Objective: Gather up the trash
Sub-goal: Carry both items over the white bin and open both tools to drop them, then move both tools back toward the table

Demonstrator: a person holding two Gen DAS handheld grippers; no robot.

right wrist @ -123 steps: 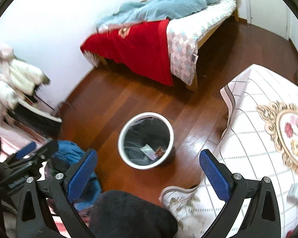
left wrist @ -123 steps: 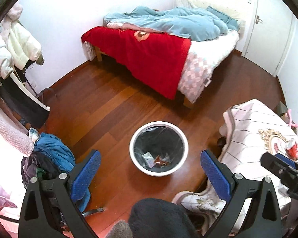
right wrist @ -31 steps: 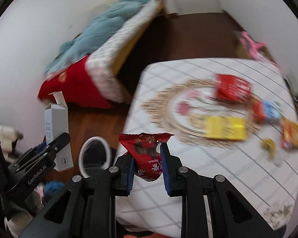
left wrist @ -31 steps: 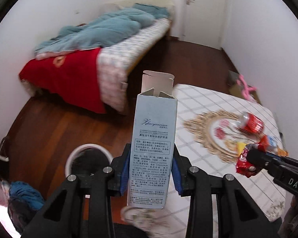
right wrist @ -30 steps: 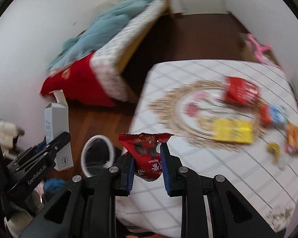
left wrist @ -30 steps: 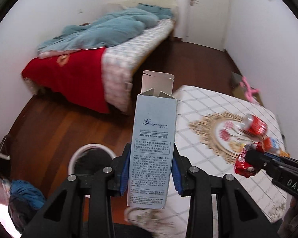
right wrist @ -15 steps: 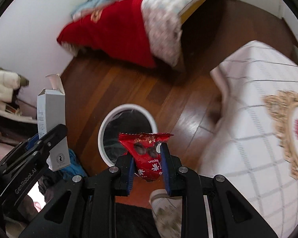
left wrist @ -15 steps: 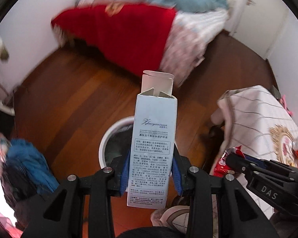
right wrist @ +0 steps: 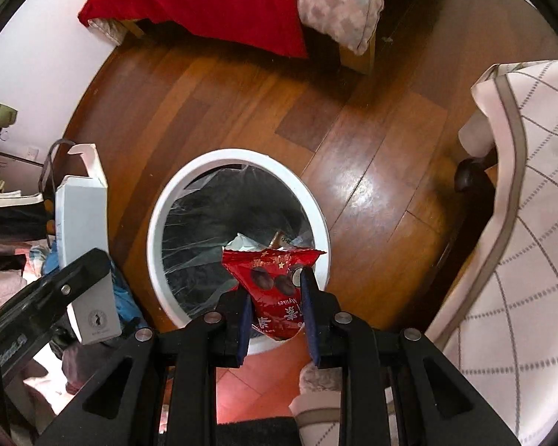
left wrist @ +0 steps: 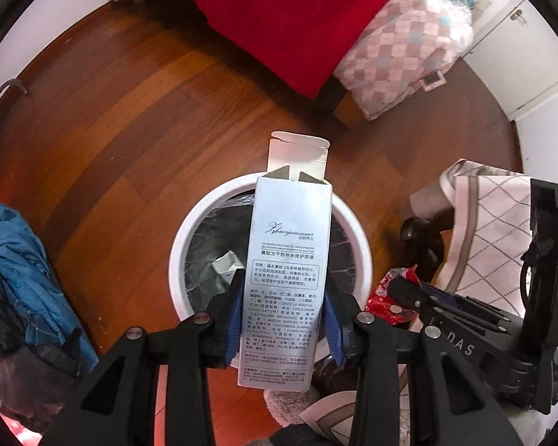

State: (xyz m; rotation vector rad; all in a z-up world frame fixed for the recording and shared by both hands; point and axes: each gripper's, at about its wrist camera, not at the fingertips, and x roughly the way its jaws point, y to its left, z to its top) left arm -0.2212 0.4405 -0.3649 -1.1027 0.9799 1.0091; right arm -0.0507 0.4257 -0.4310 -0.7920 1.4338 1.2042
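Note:
My left gripper [left wrist: 283, 319] is shut on a tall pale-blue carton [left wrist: 288, 260] with its top flap open, held upright over the white round bin [left wrist: 189, 230] lined with a black bag. My right gripper [right wrist: 275, 308] is shut on a red snack wrapper [right wrist: 275, 278], held above the near rim of the same bin [right wrist: 238, 158]. Some wrappers [right wrist: 268, 241] lie at the bottom of the bin. The carton also shows at the left of the right wrist view [right wrist: 83, 245]; the red wrapper shows at the right of the left wrist view [left wrist: 387, 293].
A bed with a red blanket [left wrist: 279, 18] stands across the wooden floor. A table with a checked cloth [right wrist: 532, 223] is at the right. A heap of blue clothes [left wrist: 15, 260] lies left of the bin.
Both grippers have come down and closer over the bin, still holding the carton and the wrapper. The bin now looks larger and sits right under them.

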